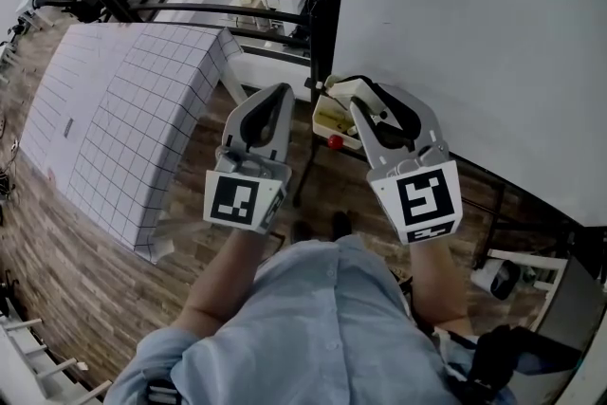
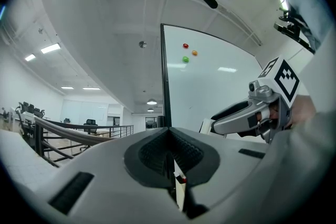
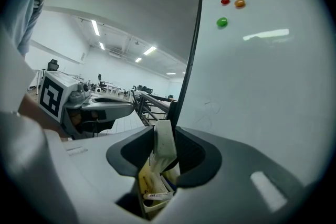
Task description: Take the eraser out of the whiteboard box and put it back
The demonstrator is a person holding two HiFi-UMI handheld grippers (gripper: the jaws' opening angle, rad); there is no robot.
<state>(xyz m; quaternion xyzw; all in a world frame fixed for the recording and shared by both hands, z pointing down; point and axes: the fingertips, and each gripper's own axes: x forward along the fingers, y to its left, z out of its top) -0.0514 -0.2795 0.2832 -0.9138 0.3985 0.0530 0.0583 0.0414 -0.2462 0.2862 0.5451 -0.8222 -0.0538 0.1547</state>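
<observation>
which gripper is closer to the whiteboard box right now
Right. The right gripper is directly over the whiteboard box, clamped on the eraser; the left gripper hangs shut off to the box's left, clear of it.

No legible text, no labels, no numbers

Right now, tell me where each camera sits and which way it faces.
Head view: on the head, facing steeply down at left gripper, right gripper, box, whiteboard; shirt and forearms show.
Left gripper view: on the left gripper, facing along its closed fingers toward the whiteboard's edge; right gripper shows.
Right gripper view: on the right gripper, facing along fingers closed on the eraser; left gripper shows.
Shared: both gripper views show the whiteboard's three magnets.
</observation>
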